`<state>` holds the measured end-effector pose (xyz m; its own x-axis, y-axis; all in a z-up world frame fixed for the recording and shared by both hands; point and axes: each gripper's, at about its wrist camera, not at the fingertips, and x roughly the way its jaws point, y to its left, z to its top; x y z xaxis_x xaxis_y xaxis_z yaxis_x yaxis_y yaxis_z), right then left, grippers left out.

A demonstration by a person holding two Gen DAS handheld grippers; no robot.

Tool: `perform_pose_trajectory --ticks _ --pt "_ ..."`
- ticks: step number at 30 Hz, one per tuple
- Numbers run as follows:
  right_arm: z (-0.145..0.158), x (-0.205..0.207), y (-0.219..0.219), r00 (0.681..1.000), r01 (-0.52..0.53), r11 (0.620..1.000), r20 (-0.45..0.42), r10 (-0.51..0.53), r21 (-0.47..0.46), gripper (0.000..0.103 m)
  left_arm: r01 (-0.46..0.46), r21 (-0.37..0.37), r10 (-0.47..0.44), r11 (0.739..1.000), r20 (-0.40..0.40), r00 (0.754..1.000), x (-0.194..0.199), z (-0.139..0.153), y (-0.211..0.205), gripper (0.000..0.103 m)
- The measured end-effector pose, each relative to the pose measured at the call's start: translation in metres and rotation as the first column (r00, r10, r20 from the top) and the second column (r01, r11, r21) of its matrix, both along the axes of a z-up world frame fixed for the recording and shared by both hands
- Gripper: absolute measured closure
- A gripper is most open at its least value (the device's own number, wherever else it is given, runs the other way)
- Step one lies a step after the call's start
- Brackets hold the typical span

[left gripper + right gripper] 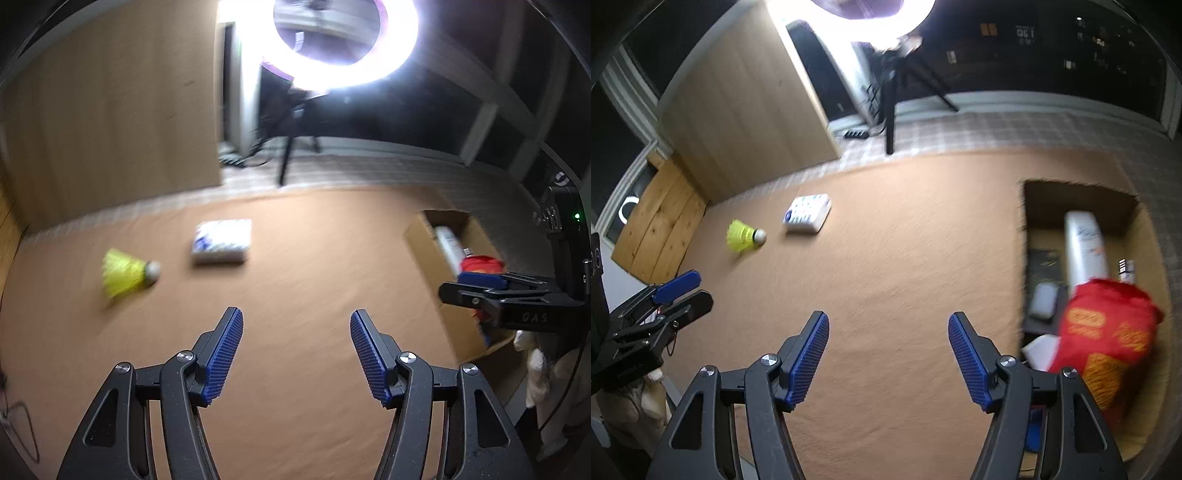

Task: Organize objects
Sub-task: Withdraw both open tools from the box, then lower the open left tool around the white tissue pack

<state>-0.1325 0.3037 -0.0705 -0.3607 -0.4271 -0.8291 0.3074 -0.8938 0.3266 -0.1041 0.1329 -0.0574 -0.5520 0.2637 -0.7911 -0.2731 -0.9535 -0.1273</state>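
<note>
A yellow shuttlecock (127, 276) lies on the tan table cloth (295, 280), with a white and blue packet (222, 240) just right of it. Both also show in the right wrist view: the shuttlecock (744, 236) and the packet (807, 213). A cardboard box (1145, 236) at the right holds a white bottle (1084, 248), a red snack bag (1108, 332) and other small items. My left gripper (296, 321) is open and empty above the cloth. My right gripper (888, 325) is open and empty, just left of the box.
A bright ring light (343, 48) on a tripod (890, 110) stands beyond the table. A wooden cabinet (110, 110) is at the back left. The box also shows in the left wrist view (424, 236), behind the right gripper (480, 290).
</note>
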Motion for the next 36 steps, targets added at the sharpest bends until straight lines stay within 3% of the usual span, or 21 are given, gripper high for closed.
perform_pose_trajectory --ticks 9,18,22,25,31,36 --pt "-0.007 0.001 -0.044 1.0 -0.019 0.998 0.019 0.02 -0.058 0.039 -0.184 0.005 0.183 0.983 0.079 0.98 0.013 -0.02 -0.115 0.039" --pt "0.021 -0.022 -0.085 0.998 -0.052 0.996 -0.044 0.049 -0.07 0.039 -0.242 0.005 0.242 0.97 -0.003 0.97 -0.015 0.021 -0.18 0.039" --pt "0.031 -0.045 -0.097 0.996 -0.048 0.996 -0.08 0.042 -0.07 0.04 -0.223 0.013 0.223 0.975 -0.061 0.973 -0.051 0.052 -0.18 0.039" --pt "0.03 -0.07 -0.1 0.998 -0.028 0.992 -0.056 0.022 -0.119 0.039 -0.207 0.045 0.209 0.977 -0.055 0.976 -0.079 0.054 -0.169 0.039" --pt "0.011 -0.111 -0.113 1.0 -0.017 0.991 -0.014 0.015 -0.132 0.039 -0.12 0.077 0.116 0.99 0.052 0.992 -0.132 0.003 -0.123 0.039" --pt "-0.024 -0.138 -0.128 0.999 -0.026 0.994 0.044 0.031 -0.11 0.04 -0.093 0.079 0.082 0.993 0.141 0.987 -0.162 -0.05 -0.092 0.039"
